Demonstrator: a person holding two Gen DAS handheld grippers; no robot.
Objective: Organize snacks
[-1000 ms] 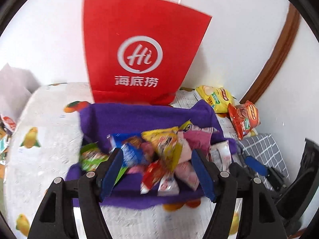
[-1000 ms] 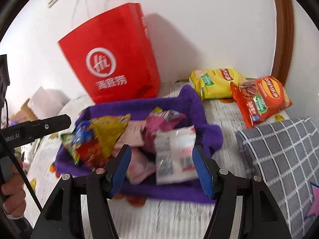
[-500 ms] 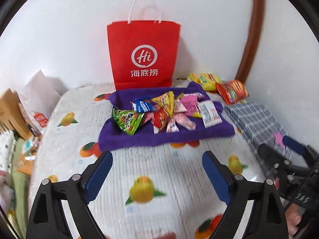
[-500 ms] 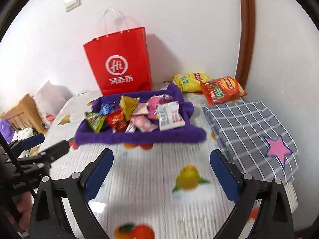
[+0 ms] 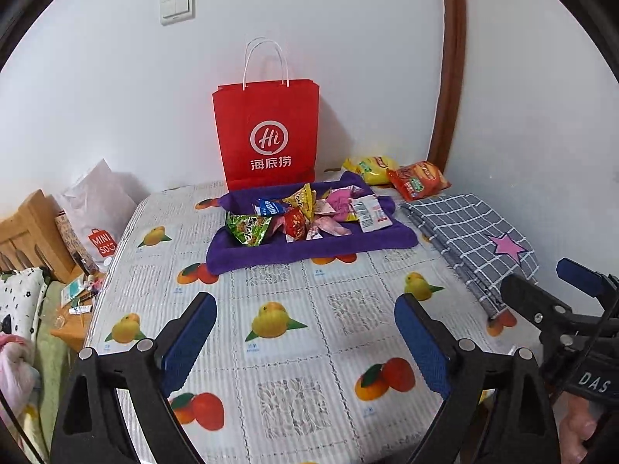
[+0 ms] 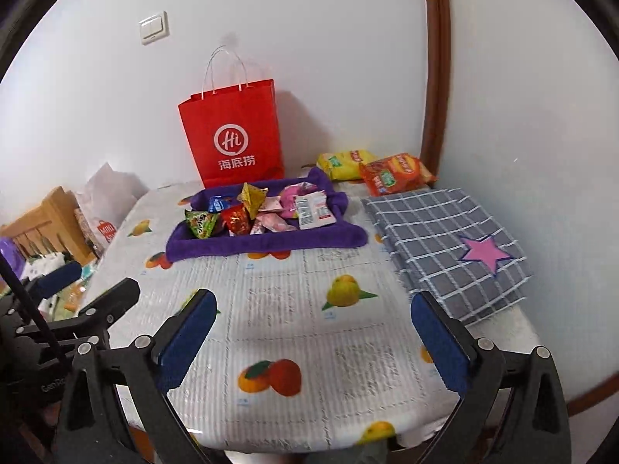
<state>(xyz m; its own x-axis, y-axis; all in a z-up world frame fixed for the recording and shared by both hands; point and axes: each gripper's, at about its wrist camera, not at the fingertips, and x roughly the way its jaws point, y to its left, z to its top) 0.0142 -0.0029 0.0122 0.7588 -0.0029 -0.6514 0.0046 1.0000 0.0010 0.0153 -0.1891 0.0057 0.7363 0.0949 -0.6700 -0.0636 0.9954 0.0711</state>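
Note:
Several small snack packets lie heaped on a purple cloth tray at the far side of the fruit-print table. Behind it stands a red paper bag. To its right lie a yellow chip bag and a red chip bag. My left gripper hangs open over the near tabletop, well short of the tray, with nothing in it. The right wrist view shows the same tray and snacks. There my right gripper is wide and still opening, with nothing between its jaws.
A folded grey checked cloth with a pink star lies on the table's right side. A white shopping bag and wooden furniture stand off the left edge. The wall runs close behind the red bag.
Both grippers have pulled back and up from the tray toward the near table edge. Their jaws have spread wide. The snacks stay on the purple tray.

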